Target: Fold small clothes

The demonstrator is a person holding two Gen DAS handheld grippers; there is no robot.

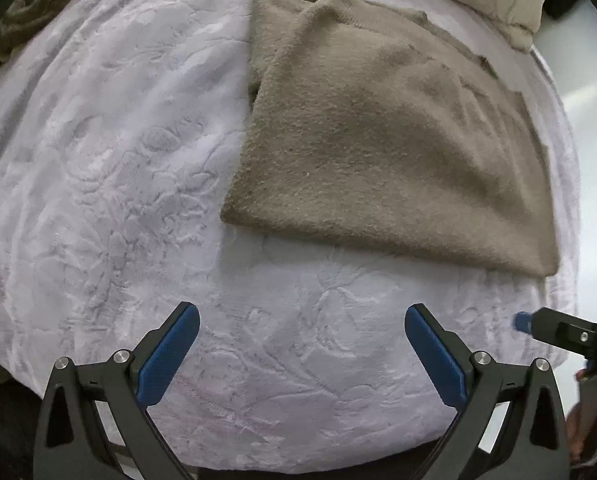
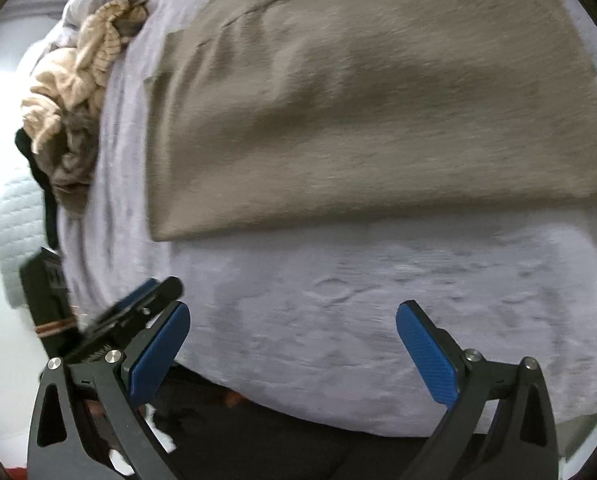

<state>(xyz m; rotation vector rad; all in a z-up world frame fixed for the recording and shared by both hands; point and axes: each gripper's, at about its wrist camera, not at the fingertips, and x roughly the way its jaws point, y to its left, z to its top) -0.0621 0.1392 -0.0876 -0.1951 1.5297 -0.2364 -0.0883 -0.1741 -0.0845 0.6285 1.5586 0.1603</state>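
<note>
Bed: lilac embossed blanket (image 1: 98,184) under everything.
Sweater: taupe knit sweater (image 1: 378,140), partly folded, ahead of both fingers.
Left gripper (image 1: 301,354): spread, empty.
Right gripper (image 2: 292,350): spread, empty.
Advice: pinch near hem corners evenly.

Left wrist view looks down and forward from the near edge of the bed (image 1: 98,160), fairly high, jaws spread wide at the bottom of frame, the whole folded beige sweater (image 1: 378,140) lying ahead and to the right. Right wrist view sits lower and closer, blurred, probably angled in from further right; the same sweater (image 2: 378,100) fills its upper half. Both views share the sweater's near edge and the pale bedspread strip below it. Each camera catches the other gripper at its frame edge: right gripper (image 1: 538,326), left gripper (image 2: 138,304).
</note>
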